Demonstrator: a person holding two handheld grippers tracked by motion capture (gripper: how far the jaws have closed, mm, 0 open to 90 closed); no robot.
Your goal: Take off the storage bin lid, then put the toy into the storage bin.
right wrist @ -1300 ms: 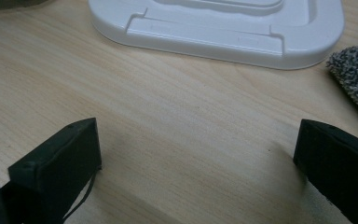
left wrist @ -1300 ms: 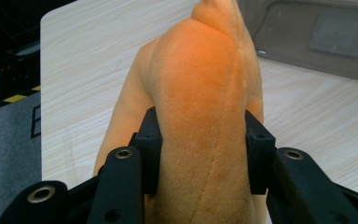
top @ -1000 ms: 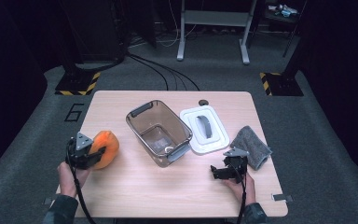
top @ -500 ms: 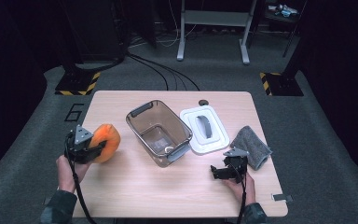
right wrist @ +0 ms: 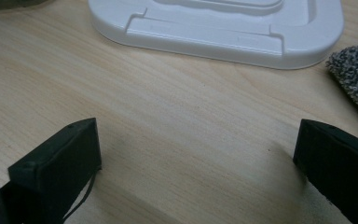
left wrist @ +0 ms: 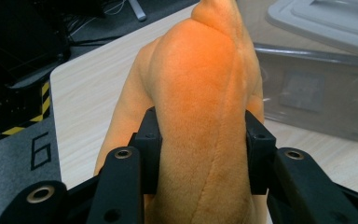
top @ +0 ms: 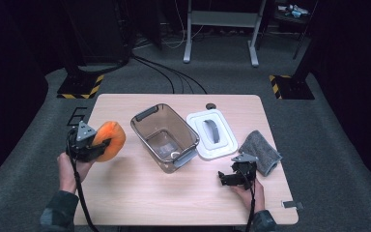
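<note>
A: Where is the orange plush toy?

B: Clamped in the left hand-held gripper. In the left gripper view the two black pads press into its sides and the soft body bulges up and out past them. It hangs clear of the bench, out at that gripper's tip.

A: What lies past the toy?

B: Just beyond it, on the side away from the holding hand, stands a clear plastic bin with dark grey handles, open at the top. The left gripper view shows its wall close behind the plush.

A: And further on?

B: On the far side of the bin lies a white lid with a grey handle, flat on the bench and just beside the bin. A small dark round thing sits near the lid's far corner; I cannot tell what it is.

A: The other hand?

B: The right hand-held gripper sits low over the bench with its jaws wide apart and nothing between them. Right ahead of it is the lid's near edge. A grey cloth lies just beside it, at the right of its own view.
</note>
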